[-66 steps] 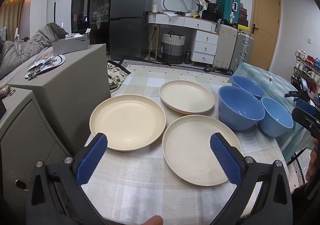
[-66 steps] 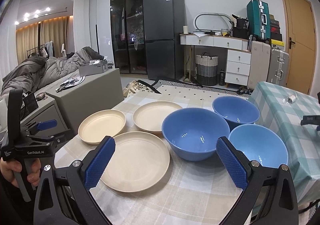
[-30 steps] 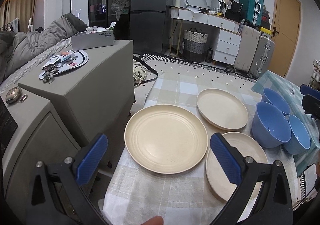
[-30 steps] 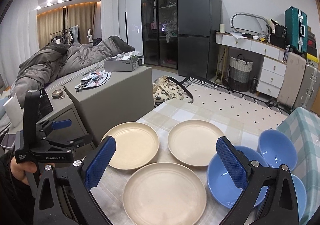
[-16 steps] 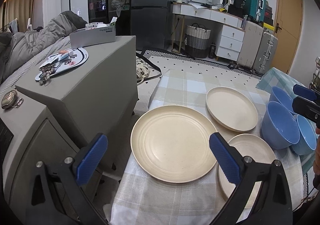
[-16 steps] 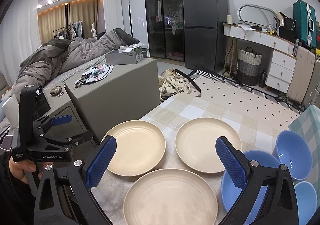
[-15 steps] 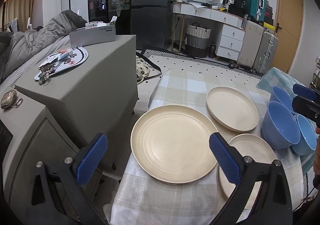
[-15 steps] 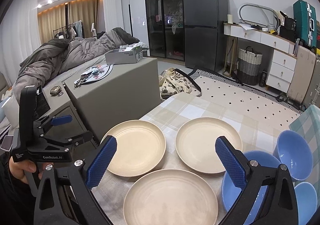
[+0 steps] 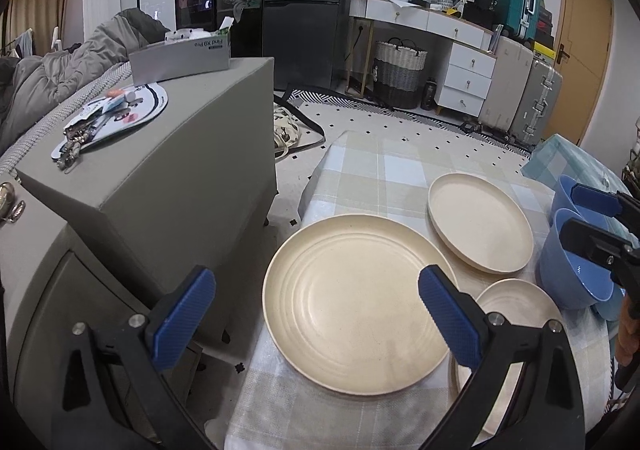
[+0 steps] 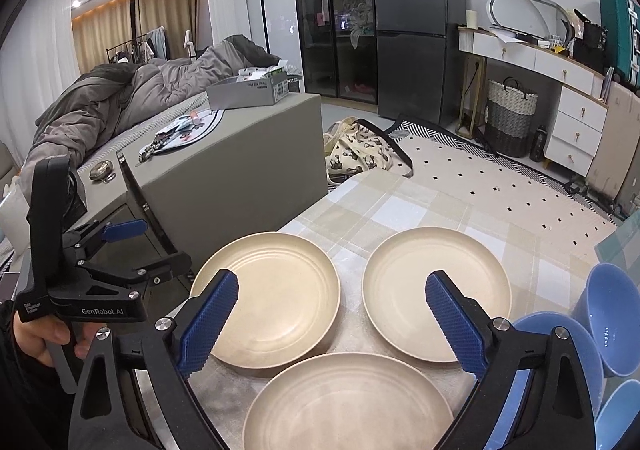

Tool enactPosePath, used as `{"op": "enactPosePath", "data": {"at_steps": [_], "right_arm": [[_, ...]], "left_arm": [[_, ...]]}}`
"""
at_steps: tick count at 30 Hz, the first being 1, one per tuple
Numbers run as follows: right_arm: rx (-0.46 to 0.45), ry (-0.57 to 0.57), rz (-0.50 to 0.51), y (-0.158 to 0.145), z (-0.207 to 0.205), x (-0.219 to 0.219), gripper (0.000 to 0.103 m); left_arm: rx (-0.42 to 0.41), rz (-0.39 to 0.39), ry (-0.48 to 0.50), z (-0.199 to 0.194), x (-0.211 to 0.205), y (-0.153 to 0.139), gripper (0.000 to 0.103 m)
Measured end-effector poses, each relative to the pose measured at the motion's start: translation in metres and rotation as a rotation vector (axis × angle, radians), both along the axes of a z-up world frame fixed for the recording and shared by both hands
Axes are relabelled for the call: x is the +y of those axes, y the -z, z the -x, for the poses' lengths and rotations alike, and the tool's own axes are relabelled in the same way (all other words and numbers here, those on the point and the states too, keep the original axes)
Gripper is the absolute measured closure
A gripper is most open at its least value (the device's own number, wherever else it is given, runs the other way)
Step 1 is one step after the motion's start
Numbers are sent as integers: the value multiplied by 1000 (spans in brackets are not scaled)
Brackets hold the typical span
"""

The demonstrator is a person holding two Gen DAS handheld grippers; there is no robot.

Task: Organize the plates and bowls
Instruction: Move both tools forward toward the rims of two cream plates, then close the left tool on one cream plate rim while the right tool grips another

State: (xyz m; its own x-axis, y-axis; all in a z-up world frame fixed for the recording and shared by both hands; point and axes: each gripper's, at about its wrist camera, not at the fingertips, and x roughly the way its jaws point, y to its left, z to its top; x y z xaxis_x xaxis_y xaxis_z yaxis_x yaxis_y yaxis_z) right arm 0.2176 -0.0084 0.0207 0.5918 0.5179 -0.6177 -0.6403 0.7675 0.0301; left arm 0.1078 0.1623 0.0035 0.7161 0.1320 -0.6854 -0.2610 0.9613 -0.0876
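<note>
Three cream plates lie on the checked tablecloth: a left plate [image 9: 352, 302] [image 10: 272, 298], a far plate [image 9: 480, 226] [image 10: 436, 294] and a near plate [image 9: 516, 306] [image 10: 348, 406]. Three blue bowls stand to their right, one of them [image 9: 572, 270] [image 10: 560, 362] nearest the plates. My left gripper [image 9: 316, 318] is open and empty, above the table's left edge and the left plate. My right gripper [image 10: 332, 326] is open and empty, above the near plate. The left gripper also shows in the right wrist view [image 10: 132, 250].
A grey cabinet [image 9: 160, 177] stands close against the table's left side, with a box and a round tray of small items on top. The table's left edge [image 9: 312, 185] drops to the floor. A second checked table [image 9: 568, 157] adjoins at the right.
Both grippers have swung left over the last two seconds. The left one now sits over the left plate and table edge, the right one over the plates. Both stay open.
</note>
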Motion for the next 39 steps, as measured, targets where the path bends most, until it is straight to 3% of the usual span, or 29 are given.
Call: {"op": "enactPosePath", "data": {"at_steps": [20, 24, 32, 39], "right_arm": [[142, 8, 81, 70, -48, 39, 21], [179, 5, 88, 84, -58, 46, 25], [232, -3, 120, 111, -65, 59, 31], [270, 6, 130, 124, -73, 60, 37]], "left_arm": [[154, 44, 4, -28, 32, 63, 9], [197, 101, -6, -25, 45, 78, 15], [225, 129, -11, -21, 50, 88, 22], [248, 157, 8, -22, 49, 93, 35]]}}
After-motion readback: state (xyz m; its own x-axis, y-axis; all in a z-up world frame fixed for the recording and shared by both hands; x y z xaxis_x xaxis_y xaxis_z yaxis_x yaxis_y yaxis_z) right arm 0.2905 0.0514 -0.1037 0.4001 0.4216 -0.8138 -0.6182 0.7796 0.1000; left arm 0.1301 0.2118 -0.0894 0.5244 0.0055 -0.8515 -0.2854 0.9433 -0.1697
